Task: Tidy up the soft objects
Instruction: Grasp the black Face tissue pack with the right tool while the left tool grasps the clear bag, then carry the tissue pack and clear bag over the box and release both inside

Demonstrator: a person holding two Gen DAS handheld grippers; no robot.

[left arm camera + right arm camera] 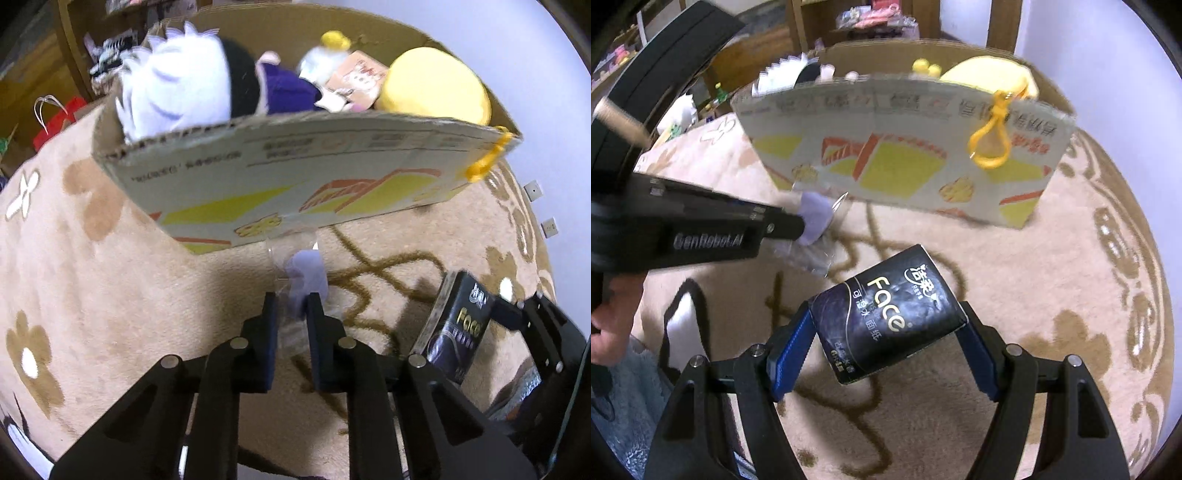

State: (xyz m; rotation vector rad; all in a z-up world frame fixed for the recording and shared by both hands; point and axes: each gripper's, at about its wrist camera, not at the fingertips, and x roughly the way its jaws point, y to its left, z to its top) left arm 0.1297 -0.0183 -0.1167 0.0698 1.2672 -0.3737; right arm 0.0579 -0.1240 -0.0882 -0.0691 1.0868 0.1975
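My left gripper [291, 301] is shut on a small lilac soft item in a clear plastic wrapper [303, 275], held above the rug just short of the cardboard box [295, 173]. In the right wrist view the same item [814, 218] sticks out of the left gripper [798, 225]. My right gripper [886, 325] is shut on a black "Face" tissue pack [886, 314], also seen in the left wrist view [458, 328]. The box holds a white plush [173, 88], a purple doll [291, 90] and a yellow plush [436, 85].
A beige flowered rug [92, 280] covers the floor. A yellow plastic loop [991, 136] hangs over the box's near wall. Wooden shelves with clutter [871, 22] stand behind the box. A red bag [59, 122] lies at the rug's far left.
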